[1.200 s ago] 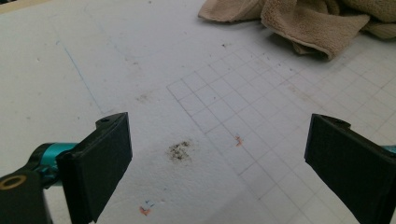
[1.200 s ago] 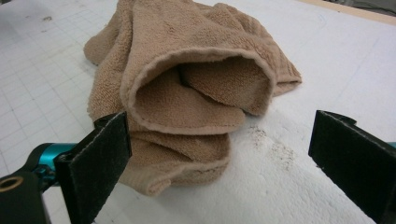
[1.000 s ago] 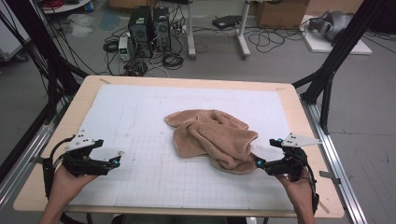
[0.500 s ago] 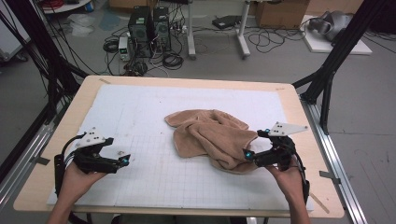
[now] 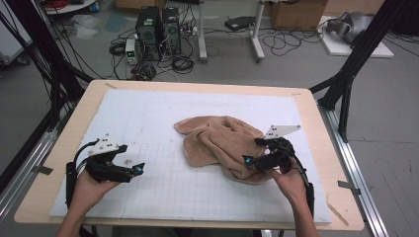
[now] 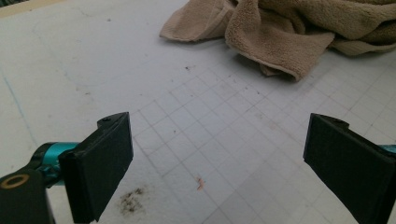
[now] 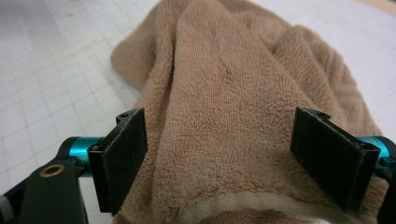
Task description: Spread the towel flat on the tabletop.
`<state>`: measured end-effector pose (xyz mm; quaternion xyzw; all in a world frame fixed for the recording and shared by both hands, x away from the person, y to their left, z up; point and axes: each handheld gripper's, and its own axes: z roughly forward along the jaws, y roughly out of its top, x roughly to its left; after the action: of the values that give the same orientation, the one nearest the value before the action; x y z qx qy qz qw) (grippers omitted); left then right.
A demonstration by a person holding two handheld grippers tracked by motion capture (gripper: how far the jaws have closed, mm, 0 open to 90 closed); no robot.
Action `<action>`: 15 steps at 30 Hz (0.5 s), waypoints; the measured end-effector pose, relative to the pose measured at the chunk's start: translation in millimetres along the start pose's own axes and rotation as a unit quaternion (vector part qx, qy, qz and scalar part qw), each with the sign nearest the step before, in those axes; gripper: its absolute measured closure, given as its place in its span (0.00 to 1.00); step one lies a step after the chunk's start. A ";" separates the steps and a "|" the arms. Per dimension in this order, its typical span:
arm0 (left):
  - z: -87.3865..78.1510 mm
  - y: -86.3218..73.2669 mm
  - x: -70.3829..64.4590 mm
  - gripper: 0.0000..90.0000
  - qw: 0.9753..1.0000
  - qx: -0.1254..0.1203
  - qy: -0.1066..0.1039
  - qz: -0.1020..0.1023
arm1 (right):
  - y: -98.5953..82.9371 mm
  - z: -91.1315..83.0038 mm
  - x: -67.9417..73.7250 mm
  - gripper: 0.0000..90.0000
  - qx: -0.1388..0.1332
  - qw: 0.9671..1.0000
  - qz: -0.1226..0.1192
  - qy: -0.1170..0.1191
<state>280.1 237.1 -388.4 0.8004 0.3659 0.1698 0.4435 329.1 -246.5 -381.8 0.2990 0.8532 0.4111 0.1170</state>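
Note:
A crumpled tan towel (image 5: 217, 143) lies right of centre on the white gridded mat (image 5: 163, 128). My right gripper (image 5: 245, 162) is over the towel's near right part, jaws open and spread either side of a raised fold of towel (image 7: 224, 116). My left gripper (image 5: 140, 168) hovers over bare mat at the near left, jaws wide open with nothing between them. In the left gripper view the towel (image 6: 285, 32) lies ahead, well beyond the fingers (image 6: 100, 163).
The mat lies on a wooden table (image 5: 59, 148) with metal rails along both sides. Black frame legs (image 5: 351, 69) stand at the far corners. Computers and cables (image 5: 158, 34) sit on the floor beyond the far edge.
Both grippers have moved inward. The right one travelled from the table's right edge onto the towel's near right part. The left one moved right and slightly forward over the mat.

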 end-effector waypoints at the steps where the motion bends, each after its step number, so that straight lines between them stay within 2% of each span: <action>1: 5.0 1.7 -3.0 0.10 1.000 0.001 -0.003 0.002 | -0.2 2.9 -0.3 0.27 0.010 1.000 -0.004 0.000; 7: 19.7 6.5 -8.5 0.13 1.000 0.009 -0.014 0.008 | -1.1 21.1 -2.3 0.45 0.047 0.999 -0.011 0.002; 11: 32.2 12.0 -12.4 0.17 1.000 0.010 -0.028 0.008 | -2.4 27.0 -5.5 0.61 0.056 0.998 -0.006 0.009; 14: 47.4 18.5 -18.6 0.19 0.999 0.009 -0.043 0.009 | -4.5 27.4 -6.4 0.77 0.058 0.998 -0.014 0.015; 15: 47.4 18.5 -18.6 0.20 0.999 0.009 -0.043 0.009 | -4.9 27.2 -6.4 0.81 0.058 0.998 -0.017 0.015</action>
<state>303.9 189.3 -398.0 0.8143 0.3408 0.1358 0.4499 344.3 -235.5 -403.1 0.2847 0.8820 0.3635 0.0941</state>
